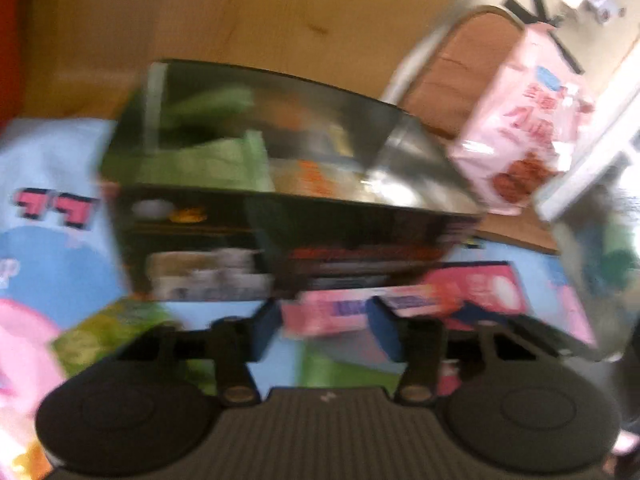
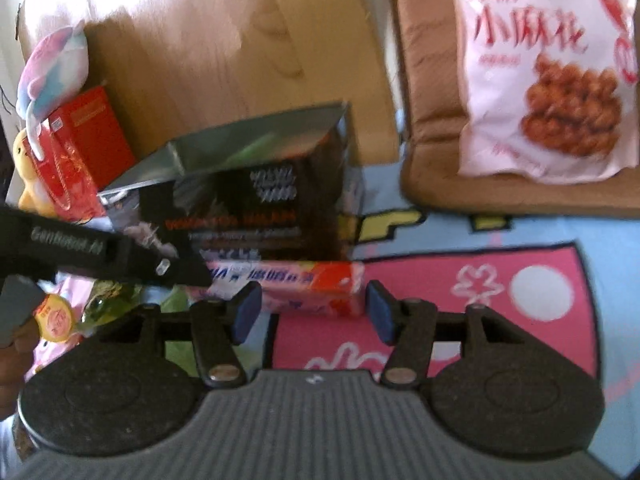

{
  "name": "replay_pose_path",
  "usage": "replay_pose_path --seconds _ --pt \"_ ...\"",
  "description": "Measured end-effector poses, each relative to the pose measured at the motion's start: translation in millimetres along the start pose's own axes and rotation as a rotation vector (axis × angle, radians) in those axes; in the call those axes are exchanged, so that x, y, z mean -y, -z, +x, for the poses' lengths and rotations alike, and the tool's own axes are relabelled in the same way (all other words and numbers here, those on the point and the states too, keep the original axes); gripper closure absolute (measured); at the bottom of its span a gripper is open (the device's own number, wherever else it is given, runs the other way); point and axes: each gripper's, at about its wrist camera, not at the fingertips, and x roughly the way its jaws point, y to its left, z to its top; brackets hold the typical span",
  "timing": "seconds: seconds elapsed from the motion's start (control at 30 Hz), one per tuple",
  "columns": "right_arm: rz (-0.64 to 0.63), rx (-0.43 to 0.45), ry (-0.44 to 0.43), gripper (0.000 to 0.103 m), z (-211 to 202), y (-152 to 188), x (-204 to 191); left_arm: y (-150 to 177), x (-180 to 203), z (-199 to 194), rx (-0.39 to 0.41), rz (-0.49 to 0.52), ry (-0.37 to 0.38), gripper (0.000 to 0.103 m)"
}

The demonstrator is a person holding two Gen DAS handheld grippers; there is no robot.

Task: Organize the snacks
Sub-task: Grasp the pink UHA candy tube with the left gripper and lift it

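Our right gripper [image 2: 312, 312] has its fingers spread, pads apart, a pink snack box [image 2: 288, 288] lying just ahead between the tips, not pinched. Our left gripper [image 1: 324, 320] fingers stand narrower but parted, the same box [image 1: 360, 308] just past the tips; contact unclear, frame blurred. Beyond both finger pairs sits a black box [image 2: 260, 200], lid up, with green and orange packs [image 1: 240, 160] inside. A pink bag [image 2: 552, 92] leans on a brown cushion [image 2: 432, 120], right of the fingers. Both grippers tilt down toward the mat [image 2: 480, 280].
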Motion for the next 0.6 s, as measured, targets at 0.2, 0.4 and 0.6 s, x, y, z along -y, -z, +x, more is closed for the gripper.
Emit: replay_pose_path --seconds 0.2,0.4,0.6 --pt "-0.064 0.073 0.09 0.049 -32.8 8.1 -13.6 10.0 42.9 -16.8 0.063 0.123 -0.025 0.061" --pt "-0.06 0.132 0.137 0.049 -87.8 36.0 -17.1 49.8 75.5 -40.2 0.038 0.185 0.024 0.062" --pt "-0.018 0.114 0.165 0.048 -134.7 88.4 -23.4 117.1 90.0 -65.7 -0.003 0.23 0.047 0.061"
